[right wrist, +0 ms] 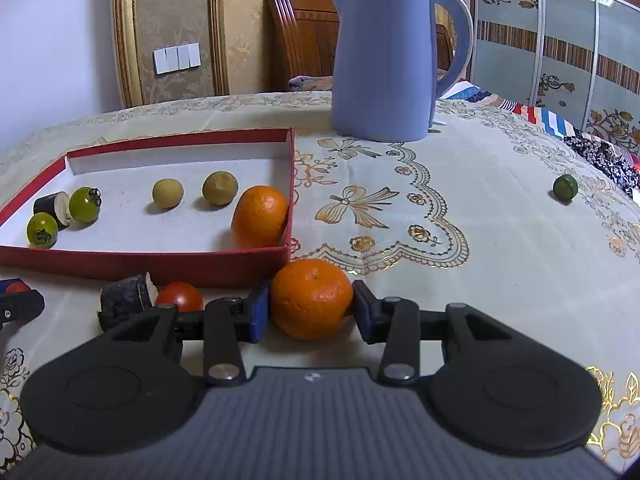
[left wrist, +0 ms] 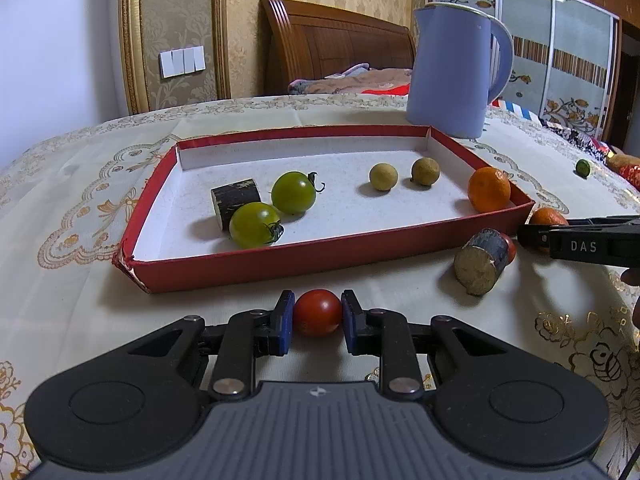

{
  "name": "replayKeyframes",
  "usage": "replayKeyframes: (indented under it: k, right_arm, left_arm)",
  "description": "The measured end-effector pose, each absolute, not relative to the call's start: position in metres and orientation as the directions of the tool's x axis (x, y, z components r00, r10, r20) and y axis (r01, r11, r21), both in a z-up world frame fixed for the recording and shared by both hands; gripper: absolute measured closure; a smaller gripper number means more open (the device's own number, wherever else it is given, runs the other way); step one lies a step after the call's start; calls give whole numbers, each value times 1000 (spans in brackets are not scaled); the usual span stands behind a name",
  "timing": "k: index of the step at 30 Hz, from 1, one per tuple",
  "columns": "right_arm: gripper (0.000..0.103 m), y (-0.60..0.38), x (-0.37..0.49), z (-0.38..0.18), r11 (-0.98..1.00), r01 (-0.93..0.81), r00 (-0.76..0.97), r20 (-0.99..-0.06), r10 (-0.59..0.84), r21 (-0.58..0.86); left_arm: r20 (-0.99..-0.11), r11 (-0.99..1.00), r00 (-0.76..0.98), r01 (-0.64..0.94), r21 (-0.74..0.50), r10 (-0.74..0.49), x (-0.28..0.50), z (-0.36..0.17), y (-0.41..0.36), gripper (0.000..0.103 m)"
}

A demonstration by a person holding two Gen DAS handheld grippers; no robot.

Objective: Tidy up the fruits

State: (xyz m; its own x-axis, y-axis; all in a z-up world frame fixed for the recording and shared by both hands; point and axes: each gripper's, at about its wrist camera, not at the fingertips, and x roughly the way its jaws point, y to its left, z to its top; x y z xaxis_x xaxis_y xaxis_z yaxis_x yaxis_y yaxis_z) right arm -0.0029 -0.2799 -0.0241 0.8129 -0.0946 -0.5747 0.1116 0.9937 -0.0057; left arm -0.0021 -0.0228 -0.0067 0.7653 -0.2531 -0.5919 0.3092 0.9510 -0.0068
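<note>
A red-walled tray point(left wrist: 248, 266) point(right wrist: 160, 266) holds two green tomatoes point(left wrist: 294, 193), a dark sugarcane piece point(left wrist: 236, 200), two pale round fruits point(left wrist: 383, 177) and an orange point(left wrist: 489, 190) point(right wrist: 260, 216). My left gripper point(left wrist: 318, 314) is shut on a red tomato point(left wrist: 318, 312) in front of the tray. My right gripper point(right wrist: 312, 306) is shut on an orange point(right wrist: 312, 298) by the tray's near right corner; it shows at the right edge of the left wrist view point(left wrist: 576, 240). Another sugarcane piece point(left wrist: 482, 260) point(right wrist: 126, 300) and a second red tomato point(right wrist: 180, 296) lie between the grippers.
A blue kettle point(left wrist: 456, 68) point(right wrist: 388, 56) stands behind the tray. A small green fruit point(right wrist: 565, 188) point(left wrist: 583, 168) lies far right on the embroidered tablecloth point(right wrist: 440, 208). A bed and a wardrobe are beyond the table.
</note>
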Motion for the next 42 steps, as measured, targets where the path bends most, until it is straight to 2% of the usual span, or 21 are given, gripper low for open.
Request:
replayKeyframes:
  k: [8, 17, 23, 30, 37, 42]
  right_arm:
    - [63, -285, -5, -24, 991, 134, 819, -564, -104, 13]
    - [63, -286, -17, -17, 985, 170, 850, -507, -141, 11]
    - [63, -282, -35, -12, 988, 136, 864, -497, -81, 77]
    - [63, -267, -49, 5, 994, 77, 895, -445, -33, 82]
    - [63, -262, -45, 11, 994, 64, 901, -434, -20, 87]
    - [63, -252, -34, 15, 996, 47, 907, -421, -8, 82]
  left_arm:
    - [-584, 962, 778, 273, -17, -232, -2, -6, -18, 79]
    - [-579, 975, 794, 222, -9, -186, -4, -2, -13, 79]
    - [-562, 977, 807, 211, -9, -179, -9, 6, -10, 79]
    - [-556, 978, 812, 211, -4, -178, -6, 15, -11, 79]
    - [-542, 974, 816, 226, -20, -200, 0, 31, -10, 79]
    - [-530, 982, 833, 189, 1, -160, 15, 37, -11, 79]
